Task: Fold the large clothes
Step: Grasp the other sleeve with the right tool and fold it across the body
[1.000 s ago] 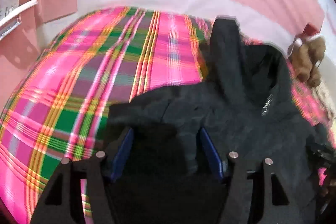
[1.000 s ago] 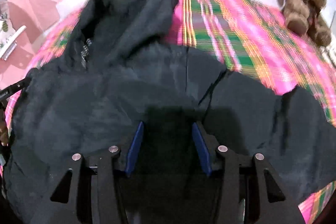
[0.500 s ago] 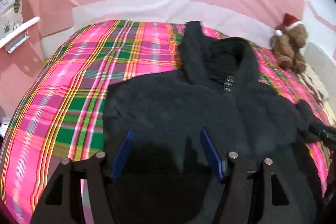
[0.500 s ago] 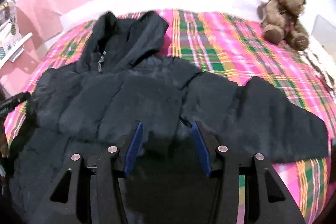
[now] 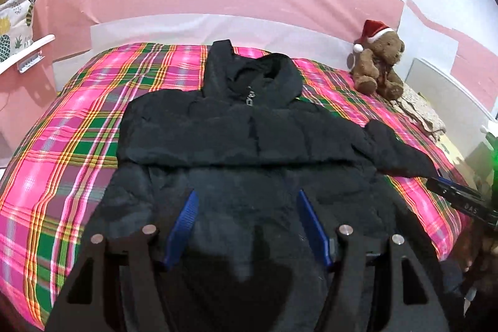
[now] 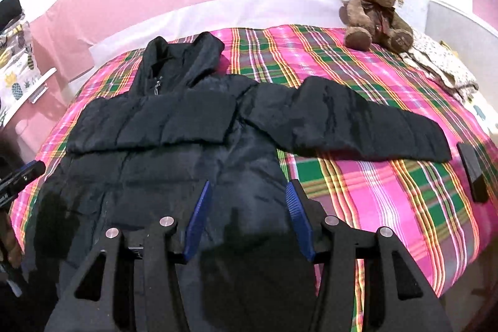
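Observation:
A black hooded puffer jacket [image 5: 242, 126] lies face up on the plaid bedspread [image 5: 77, 145], hood toward the headboard. One sleeve is folded across its chest [image 6: 149, 123]. The other sleeve [image 6: 358, 123] stretches out flat to the right. My left gripper [image 5: 246, 198] hovers open above the jacket's lower half, with nothing pinched between its blue pads. My right gripper [image 6: 248, 187] is open too, over the lower right part of the jacket body. Each gripper shows at the edge of the other's view: the right gripper [image 5: 451, 198] and the left gripper [image 6: 18, 179].
A brown teddy bear [image 6: 376, 11] in a Santa hat sits at the bed's far right corner beside a folded patterned cloth [image 6: 442, 64]. A flat black device [image 6: 473, 176] lies on the bedspread near the right edge. A white shelf [image 5: 28, 55] is at left.
Both grippers have drawn back and up from the jacket, so the whole garment and more of the bed now show. Their jaws stayed open, and the jacket lies where it was.

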`<action>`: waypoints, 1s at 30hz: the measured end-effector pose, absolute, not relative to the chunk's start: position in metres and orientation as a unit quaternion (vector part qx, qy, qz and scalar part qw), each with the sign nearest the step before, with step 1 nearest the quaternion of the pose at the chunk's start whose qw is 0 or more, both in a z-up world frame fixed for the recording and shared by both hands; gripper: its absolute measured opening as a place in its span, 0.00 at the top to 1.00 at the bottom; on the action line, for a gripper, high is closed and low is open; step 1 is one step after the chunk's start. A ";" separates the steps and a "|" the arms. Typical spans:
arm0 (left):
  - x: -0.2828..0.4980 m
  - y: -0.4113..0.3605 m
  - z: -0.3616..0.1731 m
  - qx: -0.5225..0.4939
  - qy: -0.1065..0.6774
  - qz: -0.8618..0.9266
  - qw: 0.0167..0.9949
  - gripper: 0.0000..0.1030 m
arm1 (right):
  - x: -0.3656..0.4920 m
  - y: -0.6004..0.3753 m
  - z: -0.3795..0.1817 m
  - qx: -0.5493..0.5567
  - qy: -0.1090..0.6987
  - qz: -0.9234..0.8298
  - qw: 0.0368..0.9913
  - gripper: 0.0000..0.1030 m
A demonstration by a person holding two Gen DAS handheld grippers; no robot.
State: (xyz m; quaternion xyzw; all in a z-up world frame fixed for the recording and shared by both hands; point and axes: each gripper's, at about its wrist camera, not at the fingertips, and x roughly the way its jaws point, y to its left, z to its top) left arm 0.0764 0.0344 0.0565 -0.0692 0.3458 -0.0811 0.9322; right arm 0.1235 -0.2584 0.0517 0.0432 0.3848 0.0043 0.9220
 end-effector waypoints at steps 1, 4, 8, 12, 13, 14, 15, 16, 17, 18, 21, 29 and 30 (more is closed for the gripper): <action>0.074 0.032 0.057 -0.069 0.345 -0.081 0.932 0.34 | 0.121 -0.261 0.052 0.045 0.385 0.003 0.922 0.51; 0.070 0.026 0.059 -0.064 0.346 -0.081 0.933 0.34 | 0.118 -0.269 0.051 0.053 0.387 0.001 0.921 0.51; 0.071 0.018 0.062 -0.055 0.346 -0.083 0.933 0.34 | 0.119 -0.283 0.048 0.065 0.389 -0.009 0.919 0.51; 0.079 0.013 0.065 -0.045 0.342 -0.083 0.935 0.34 | 0.127 -0.305 0.045 0.079 0.391 -0.027 0.917 0.51; 0.082 0.012 0.065 -0.043 0.342 -0.084 0.935 0.34 | 0.130 -0.312 0.044 0.087 0.391 -0.032 0.916 0.51; 0.085 0.010 0.065 -0.041 0.341 -0.084 0.935 0.34 | 0.133 -0.319 0.043 0.091 0.391 -0.038 0.915 0.51; 0.090 0.008 0.065 -0.037 0.341 -0.084 0.936 0.34 | 0.137 -0.327 0.041 0.095 0.392 -0.046 0.914 0.50; 0.094 0.006 0.065 -0.034 0.341 -0.084 0.936 0.34 | 0.141 -0.333 0.040 0.098 0.395 -0.050 0.912 0.46; 0.098 0.004 0.065 -0.030 0.340 -0.083 0.936 0.34 | 0.146 -0.343 0.036 0.106 0.399 -0.055 0.909 0.43; 0.103 0.003 0.064 -0.027 0.340 -0.083 0.936 0.34 | 0.150 -0.352 0.033 0.114 0.402 -0.060 0.906 0.40; 0.117 0.000 0.062 -0.020 0.338 -0.080 0.938 0.34 | 0.164 -0.381 0.021 0.136 0.414 -0.078 0.897 0.40; 0.156 0.008 0.043 -0.027 0.347 -0.067 0.935 0.34 | 0.197 -0.473 -0.025 0.229 0.436 -0.144 0.858 0.40; 0.160 0.009 0.039 -0.027 0.348 -0.066 0.935 0.34 | 0.200 -0.482 -0.031 0.238 0.439 -0.150 0.853 0.40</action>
